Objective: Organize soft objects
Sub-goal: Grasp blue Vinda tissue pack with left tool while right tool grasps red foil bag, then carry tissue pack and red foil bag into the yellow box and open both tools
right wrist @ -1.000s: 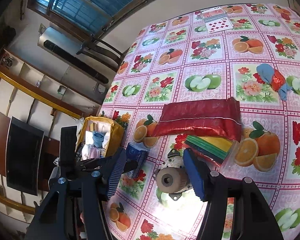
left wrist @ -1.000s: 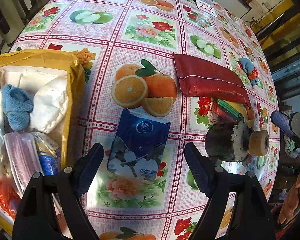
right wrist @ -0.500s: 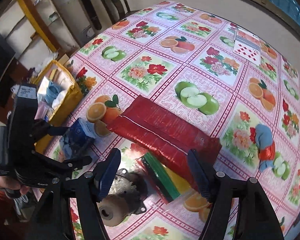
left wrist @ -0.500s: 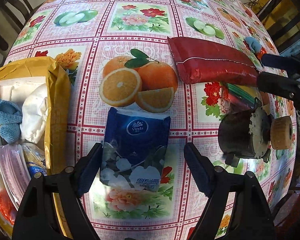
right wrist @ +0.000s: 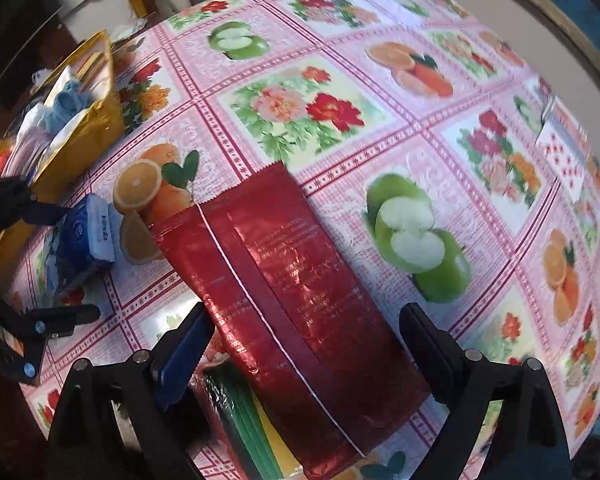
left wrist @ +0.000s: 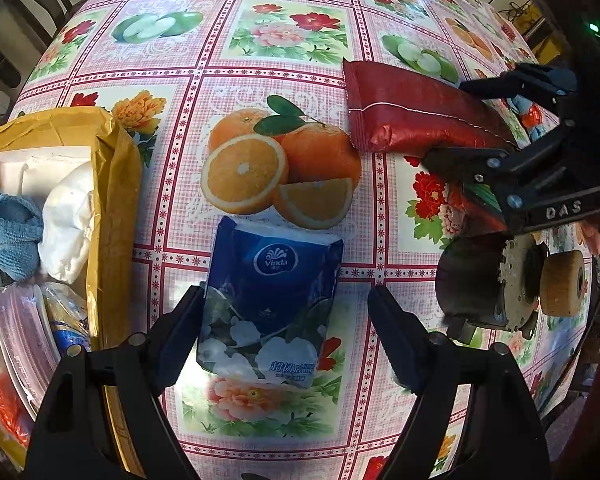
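A blue Vinda tissue pack lies flat on the fruit-print tablecloth, its near end between the fingers of my open left gripper; the left finger is at its edge. The same tissue pack shows at the left of the right wrist view. A long red foil pouch lies between the fingers of my open right gripper, which hovers over its near half. That red pouch and the right gripper also appear at the right of the left wrist view. A yellow box at left holds soft items.
A blue knitted bootie, white cloth and wrapped packs fill the yellow box. A dark motor with a wooden wheel sits right of the tissue pack. A green-yellow bag lies under the red pouch. Playing cards lie far off.
The left gripper has moved forward and down so the tissue pack sits between its fingers. The right gripper has swung over the red pouch, which now lies between its fingers.
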### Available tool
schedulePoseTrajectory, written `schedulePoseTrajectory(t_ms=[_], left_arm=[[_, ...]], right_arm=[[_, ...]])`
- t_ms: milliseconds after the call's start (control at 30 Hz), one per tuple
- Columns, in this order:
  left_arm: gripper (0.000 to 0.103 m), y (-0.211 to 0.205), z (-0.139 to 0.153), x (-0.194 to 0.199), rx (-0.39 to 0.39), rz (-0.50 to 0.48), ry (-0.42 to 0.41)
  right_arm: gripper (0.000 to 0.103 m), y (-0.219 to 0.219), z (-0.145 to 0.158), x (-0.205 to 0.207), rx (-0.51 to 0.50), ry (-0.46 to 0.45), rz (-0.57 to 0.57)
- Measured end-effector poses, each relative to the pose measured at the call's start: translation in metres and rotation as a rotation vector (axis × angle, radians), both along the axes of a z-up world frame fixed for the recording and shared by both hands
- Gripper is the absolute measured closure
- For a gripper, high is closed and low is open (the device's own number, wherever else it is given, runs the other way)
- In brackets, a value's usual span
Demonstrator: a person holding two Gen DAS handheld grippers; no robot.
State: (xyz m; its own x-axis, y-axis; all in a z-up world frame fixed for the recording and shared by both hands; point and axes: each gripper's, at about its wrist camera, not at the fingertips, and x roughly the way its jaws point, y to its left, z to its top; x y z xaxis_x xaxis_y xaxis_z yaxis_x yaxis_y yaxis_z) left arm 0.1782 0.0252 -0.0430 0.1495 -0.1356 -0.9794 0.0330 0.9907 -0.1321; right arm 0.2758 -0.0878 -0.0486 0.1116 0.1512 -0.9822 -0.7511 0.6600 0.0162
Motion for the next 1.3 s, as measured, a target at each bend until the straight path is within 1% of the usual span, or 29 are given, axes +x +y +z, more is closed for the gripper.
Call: schedulePoseTrajectory(t_ms=[33, 100, 167, 233, 267, 300, 367, 433, 533, 667, 733, 800, 933, 1033, 1100, 1200, 1300], left_arm=[[0.021, 0.0, 0.001, 0.001, 0.002, 0.002, -0.001], [0.021, -0.001, 0.001, 0.003, 0.012, 0.003, -0.012], [0.021, -0.005, 0.0, 0.006, 0.028, -0.013, -0.028], [0.034, -0.01, 0.001, 0.006, 0.058, -0.026, -0.052], [0.046, -0.012, 0.003, 0.007, 0.064, -0.027, -0.062], [0.049, -0.011, 0.004, 0.008, 0.058, -0.023, -0.066], [0.049, -0.011, 0.004, 0.008, 0.052, -0.028, -0.068], [0.05, -0.011, 0.004, 0.007, 0.057, -0.031, -0.08], [0.051, -0.008, 0.006, 0.004, 0.053, -0.024, -0.09], [0.051, -0.003, 0.011, -0.005, 0.039, -0.022, -0.1], [0.051, 0.002, 0.019, -0.012, 0.015, -0.015, -0.114], [0.051, 0.008, 0.03, -0.019, 0.0, -0.016, -0.134], [0.051, 0.029, 0.055, -0.036, -0.017, -0.011, -0.17], [0.051, 0.055, 0.073, -0.051, -0.008, 0.011, -0.204], [0.051, 0.073, 0.078, -0.057, 0.004, 0.03, -0.218], [0.051, 0.099, 0.081, -0.067, 0.031, 0.064, -0.228], [0.051, 0.128, 0.081, -0.077, 0.05, 0.094, -0.232]], right_arm=[[0.008, -0.004, -0.002, 0.004, 0.007, -0.025, -0.045], [0.017, -0.007, -0.001, 0.004, 0.005, -0.053, -0.08], [0.033, -0.018, 0.005, 0.008, 0.051, -0.037, -0.166], [0.039, -0.034, 0.01, 0.011, 0.11, -0.011, -0.252], [0.04, -0.042, 0.011, 0.013, 0.132, -0.001, -0.29], [0.04, -0.047, 0.013, 0.012, 0.141, -0.008, -0.314], [0.041, -0.06, 0.013, 0.009, 0.159, -0.027, -0.359], [0.042, -0.079, 0.016, 0.008, 0.219, -0.015, -0.434], [0.042, -0.099, 0.027, -0.001, 0.284, -0.019, -0.499], [0.042, -0.119, 0.054, -0.02, 0.357, -0.032, -0.555], [0.042, -0.126, 0.071, -0.031, 0.386, -0.051, -0.575], [0.042, -0.13, 0.091, -0.047, 0.436, -0.057, -0.588], [0.042, -0.111, 0.122, -0.074, 0.484, -0.056, -0.575], [0.042, -0.082, 0.136, -0.095, 0.515, -0.026, -0.545], [0.042, -0.059, 0.139, -0.106, 0.534, -0.001, -0.526], [0.042, -0.02, 0.14, -0.125, 0.535, 0.026, -0.503], [0.042, 0.019, 0.134, -0.139, 0.534, 0.064, -0.497]])
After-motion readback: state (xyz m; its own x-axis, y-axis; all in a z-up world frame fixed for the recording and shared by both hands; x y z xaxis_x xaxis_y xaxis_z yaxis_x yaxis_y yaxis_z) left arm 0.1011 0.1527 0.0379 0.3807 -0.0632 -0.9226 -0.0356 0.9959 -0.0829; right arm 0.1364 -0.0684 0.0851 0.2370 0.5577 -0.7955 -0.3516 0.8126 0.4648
